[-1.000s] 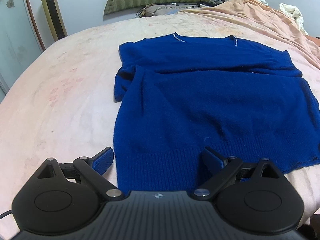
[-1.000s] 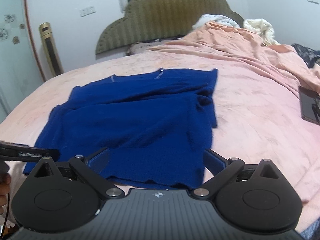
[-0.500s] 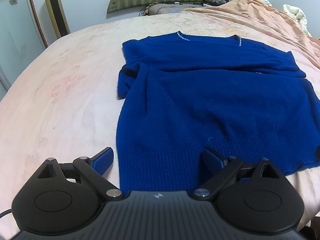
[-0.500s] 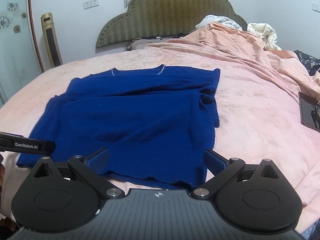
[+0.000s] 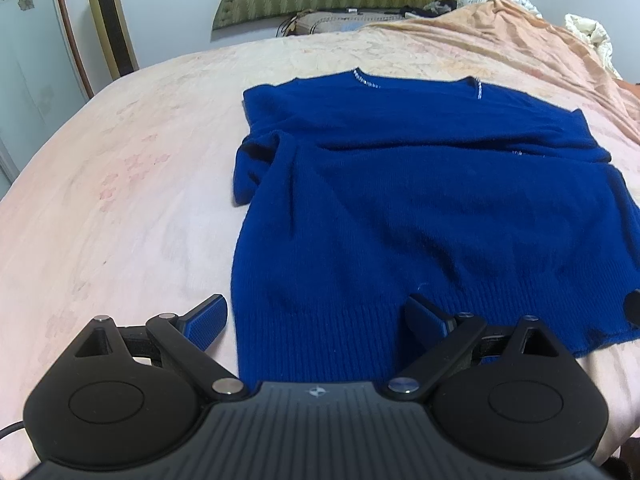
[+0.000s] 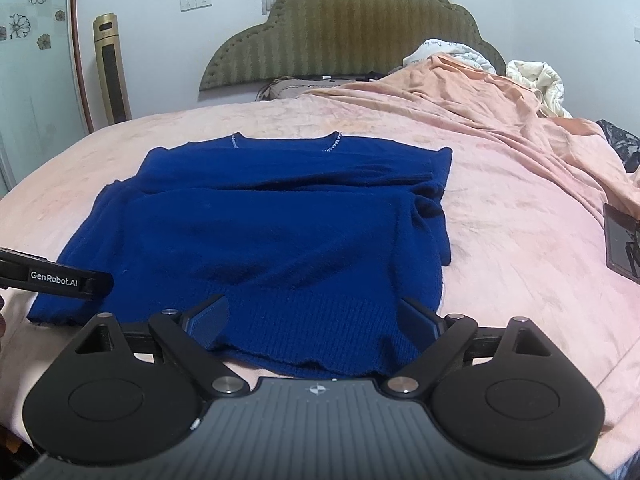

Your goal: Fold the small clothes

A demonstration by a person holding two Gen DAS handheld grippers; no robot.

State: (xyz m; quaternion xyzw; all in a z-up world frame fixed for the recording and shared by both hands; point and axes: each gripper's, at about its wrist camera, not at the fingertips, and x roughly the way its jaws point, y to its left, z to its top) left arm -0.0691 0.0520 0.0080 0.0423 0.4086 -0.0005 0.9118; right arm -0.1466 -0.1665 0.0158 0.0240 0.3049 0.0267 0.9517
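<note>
A blue knitted sweater (image 5: 420,200) lies flat on the pink bed sheet (image 5: 120,200), neckline away from me, both sleeves folded in over the body. My left gripper (image 5: 316,316) stands open over the hem's left corner, one finger off the cloth, the other above the ribbing. In the right wrist view the sweater (image 6: 280,232) spreads ahead. My right gripper (image 6: 312,316) hovers over the hem near its right corner. Its jaws are wide and closing, the ribbed hem between them, pads not pressing on it. The left gripper's side (image 6: 60,278) shows at the left edge.
A green padded headboard (image 6: 340,40) and a rumpled peach blanket (image 6: 500,120) lie at the bed's far end. A dark phone (image 6: 622,242) rests on the sheet at the right. A gold tower appliance (image 6: 110,68) stands by the wall on the left.
The right wrist view has rolled level and the sweater's hem now sits between the right fingers, which have narrowed slightly. The left gripper has stayed over the hem's left corner.
</note>
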